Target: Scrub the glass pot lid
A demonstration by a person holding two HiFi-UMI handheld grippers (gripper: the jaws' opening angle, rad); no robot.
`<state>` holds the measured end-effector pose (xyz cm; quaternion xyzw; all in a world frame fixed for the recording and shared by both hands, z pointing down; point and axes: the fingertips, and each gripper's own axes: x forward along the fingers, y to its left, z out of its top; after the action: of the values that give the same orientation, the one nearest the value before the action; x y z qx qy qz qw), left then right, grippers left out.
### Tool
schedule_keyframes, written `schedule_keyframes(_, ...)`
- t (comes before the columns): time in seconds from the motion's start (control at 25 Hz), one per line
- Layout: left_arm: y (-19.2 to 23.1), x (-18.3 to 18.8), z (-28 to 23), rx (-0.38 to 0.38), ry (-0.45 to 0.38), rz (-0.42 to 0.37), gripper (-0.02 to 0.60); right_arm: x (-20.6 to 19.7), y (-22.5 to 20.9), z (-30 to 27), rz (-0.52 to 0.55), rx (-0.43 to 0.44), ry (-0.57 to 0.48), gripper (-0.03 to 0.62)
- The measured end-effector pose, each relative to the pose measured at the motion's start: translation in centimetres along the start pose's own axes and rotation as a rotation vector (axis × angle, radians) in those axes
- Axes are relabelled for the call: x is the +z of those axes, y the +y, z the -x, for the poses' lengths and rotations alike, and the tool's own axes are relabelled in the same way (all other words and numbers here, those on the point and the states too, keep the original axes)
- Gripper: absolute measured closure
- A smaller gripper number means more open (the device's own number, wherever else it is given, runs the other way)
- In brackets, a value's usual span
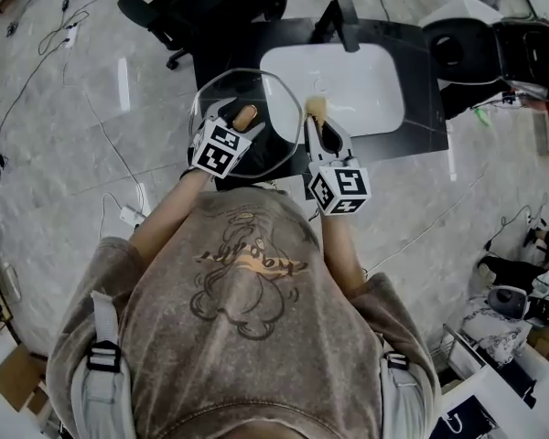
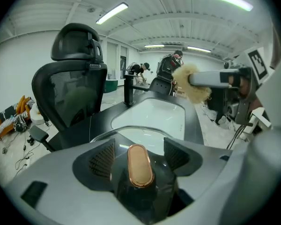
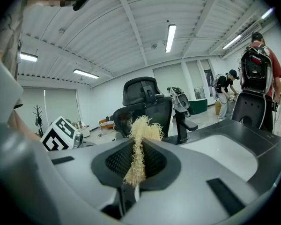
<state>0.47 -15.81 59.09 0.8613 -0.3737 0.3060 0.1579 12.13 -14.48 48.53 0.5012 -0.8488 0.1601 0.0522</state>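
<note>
The left gripper (image 2: 140,154) has its fingers (image 2: 103,159) spread wide. The glass pot lid (image 1: 279,90) sits directly under and ahead of them. The lid's copper-topped knob (image 1: 245,116) stands upright in the middle of the gap. In the left gripper view there is dark space between the knob and the ribbed pad on either side, so neither pad presses on it. The glass runs out flat from below the fingertips. Its rim forms an arc just ahead of them, and the white basin (image 1: 348,80) lies beyond that arc. In the head view the lid lies over the left front part of the black counter (image 1: 421,80), with its far edge reaching the basin's near corner. I cannot tell whether the lid rests fully on the counter.

The right gripper (image 3: 136,161) has its fingers drawn in narrow on a scrub brush (image 3: 140,128). The pale straw-coloured fibres run up between the two pads and stick out in a tuft past the fingertips. A thin pale part of the brush shows low down behind the pads. In the head view the tuft is just beside the lid's right rim, to the right of the left fingers, at the basin's near edge. Whether the fibres touch the glass cannot be made out. In the left gripper view the brush head appears up and to the right of those fingers.

The faucet (image 1: 348,21) stands at the far side of the basin. An office chair (image 2: 72,88) is beyond the counter on the left.
</note>
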Motion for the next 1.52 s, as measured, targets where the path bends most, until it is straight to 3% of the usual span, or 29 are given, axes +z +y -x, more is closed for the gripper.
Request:
schedule_keyframes(0.24,0.8,-3.5,-2.8,0.048,0.081,-0.007,0.273,-0.4,-0.2,0.0,-0.004,-0.007,0.014,0.554)
schedule_keyframes(0.72,0.7,-4.3,-3.6,0.046,0.045,0.047,0.311,-1.2,-0.8,0.1,-0.011,-0.021,0.032,0.554)
schedule_keyframes(0.92,0.2,-4.3,-3.4,0.038,0.050,0.068,0.394,-1.4,-0.7,0.1,-0.015,-0.023,0.032,0.554)
schedule_keyframes(1.52,0.5,-4.5,-3.3,0.056,0.087,0.114,0.402,-1.8,-1.1,0.4,-0.019,-0.050,0.032,0.554)
